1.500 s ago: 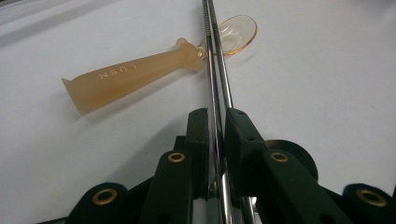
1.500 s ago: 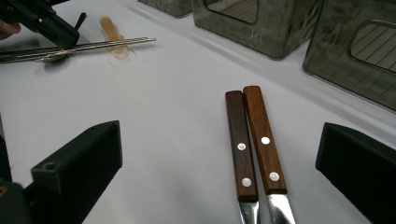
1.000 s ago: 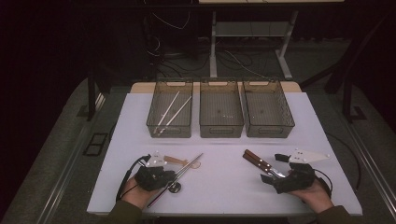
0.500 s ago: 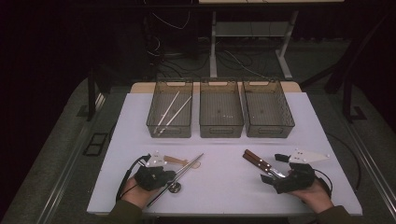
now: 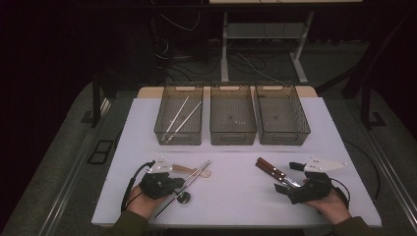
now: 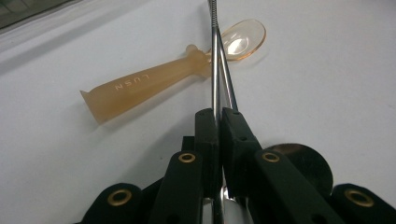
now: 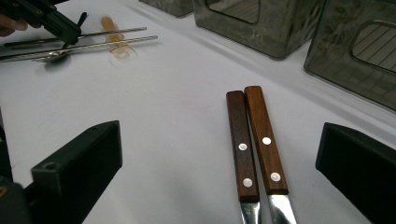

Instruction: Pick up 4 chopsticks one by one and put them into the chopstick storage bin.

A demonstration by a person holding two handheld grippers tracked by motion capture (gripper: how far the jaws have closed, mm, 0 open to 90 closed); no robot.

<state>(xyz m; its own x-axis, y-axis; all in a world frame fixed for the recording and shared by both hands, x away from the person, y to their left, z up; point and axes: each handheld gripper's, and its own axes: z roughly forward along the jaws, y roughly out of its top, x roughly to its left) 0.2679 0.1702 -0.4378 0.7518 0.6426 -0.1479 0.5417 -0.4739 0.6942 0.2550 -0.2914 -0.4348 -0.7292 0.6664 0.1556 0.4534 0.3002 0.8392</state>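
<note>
Left gripper point(image 6: 218, 116) clamps the steel rod point(image 6: 215, 60) lying ahead across the spoon point(image 6: 154, 81); lift follows. Right gripper point(image 7: 219, 154) stands apart around two knives point(image 7: 254, 140) on the worktop point(image 5: 231, 187).

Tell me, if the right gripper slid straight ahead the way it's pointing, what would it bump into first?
Probably the two wooden-handled knives, lying side by side between the right gripper's open jaws and pointing the same way. Beyond them stand the clear bins, though depth is hard to judge.
</note>
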